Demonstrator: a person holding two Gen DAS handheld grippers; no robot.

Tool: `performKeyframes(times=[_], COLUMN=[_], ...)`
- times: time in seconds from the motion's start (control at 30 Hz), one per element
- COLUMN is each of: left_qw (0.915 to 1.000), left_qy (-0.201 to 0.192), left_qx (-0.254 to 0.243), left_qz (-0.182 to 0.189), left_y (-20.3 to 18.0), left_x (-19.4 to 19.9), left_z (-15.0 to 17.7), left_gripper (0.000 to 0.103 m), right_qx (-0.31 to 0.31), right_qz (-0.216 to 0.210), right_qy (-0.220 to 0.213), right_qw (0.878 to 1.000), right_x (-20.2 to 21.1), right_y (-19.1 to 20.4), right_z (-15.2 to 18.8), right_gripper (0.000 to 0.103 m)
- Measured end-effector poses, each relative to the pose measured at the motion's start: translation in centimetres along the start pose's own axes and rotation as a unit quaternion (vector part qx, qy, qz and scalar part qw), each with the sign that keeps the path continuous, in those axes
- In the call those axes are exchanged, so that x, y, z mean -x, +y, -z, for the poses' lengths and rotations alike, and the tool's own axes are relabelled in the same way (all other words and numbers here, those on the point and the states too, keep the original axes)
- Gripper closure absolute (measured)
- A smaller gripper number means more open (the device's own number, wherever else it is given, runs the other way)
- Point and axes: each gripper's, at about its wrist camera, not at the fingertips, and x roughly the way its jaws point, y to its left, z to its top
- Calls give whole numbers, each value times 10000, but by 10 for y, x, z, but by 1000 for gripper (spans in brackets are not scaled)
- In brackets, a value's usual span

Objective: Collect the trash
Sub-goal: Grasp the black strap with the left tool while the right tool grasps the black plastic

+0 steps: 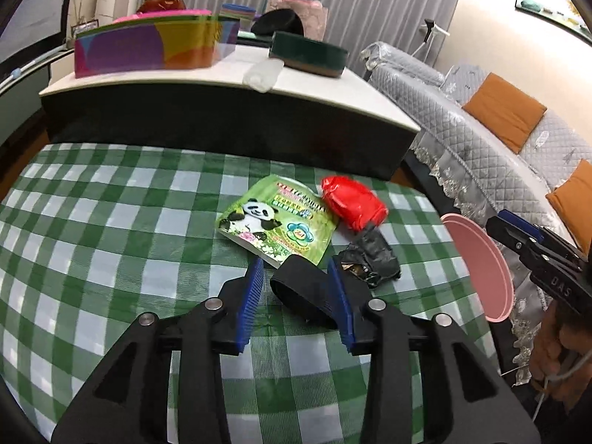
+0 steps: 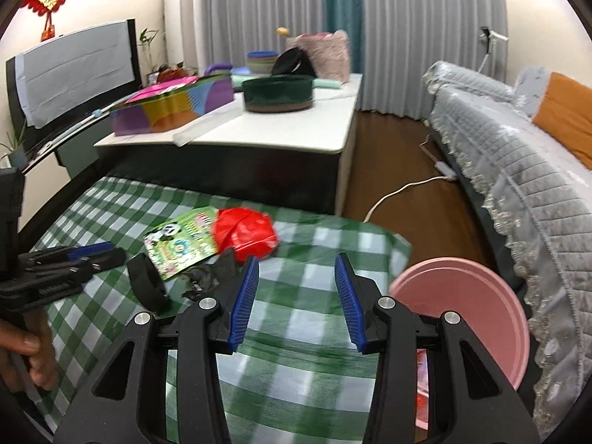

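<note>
On the green checked cloth point(image 1: 111, 222) lie a green panda packet point(image 1: 277, 218), a crumpled red bag point(image 1: 351, 199) and a crumpled black wrapper point(image 1: 370, 259). A black loop band point(image 1: 303, 296) rests on the cloth between the jaws of my left gripper point(image 1: 296, 264). The jaws are open, and the left pad point(image 1: 253, 288) stands clear of the band. In the right wrist view the band point(image 2: 148, 285) lies just past the left gripper point(image 2: 111, 251). My right gripper point(image 2: 298, 259) hangs open over bare cloth, empty, with the red bag point(image 2: 246, 235) ahead to its left. A pink bin point(image 2: 462, 318) stands off the cloth's right edge.
Behind the cloth is a low white-topped table point(image 2: 296, 129) with a colourful box point(image 2: 174, 107) and a dark green round tin point(image 2: 277, 92). A grey quilted sofa point(image 2: 518, 155) runs along the right. A white cord point(image 2: 399, 192) lies on the floor. A hand point(image 2: 26, 351) holds the left gripper.
</note>
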Motion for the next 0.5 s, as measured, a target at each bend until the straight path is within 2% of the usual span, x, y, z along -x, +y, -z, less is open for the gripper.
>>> performKeyframes(times=[0.5], left_qw=[9992], left_qy=[316], left_qx=[146], left_qz=[205], left_y=[15], left_x=[-26], left_z=[3], left_gripper=[67], right_qx=[-124], right_qz=[-663], right_qy=[688], right_qw=[9953], right_x=[-79], right_y=[34], right_z=[4], right_gripper=[59])
